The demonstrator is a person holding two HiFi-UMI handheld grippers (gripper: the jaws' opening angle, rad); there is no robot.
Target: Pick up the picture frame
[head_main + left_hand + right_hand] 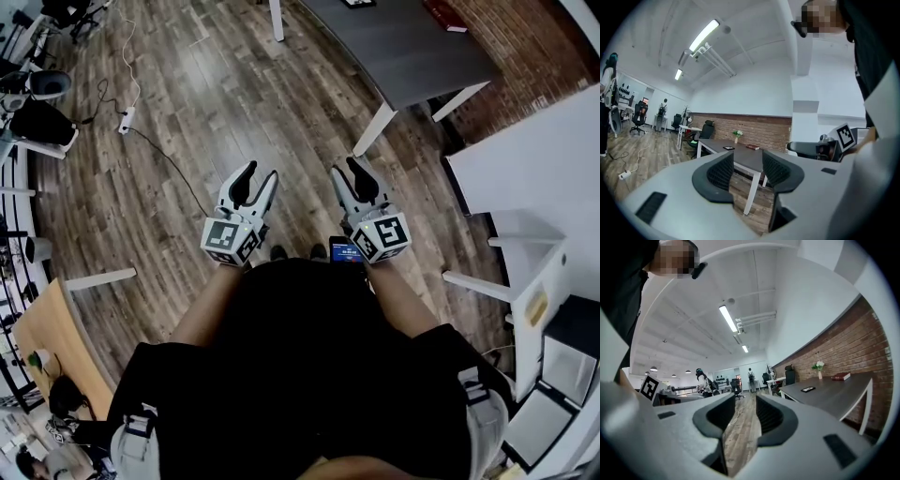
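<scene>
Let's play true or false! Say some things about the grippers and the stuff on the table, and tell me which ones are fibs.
1. The left gripper and the right gripper both hold nothing. True.
2. The frame is in the left gripper. False: it lies on the table, well away from both grippers.
3. A red book lies on the table. True.
4. The flowers stand on the floor. False: they stand on the table, on the brick wall side.
5. The left gripper's jaws are shut. False: they stand apart.
</scene>
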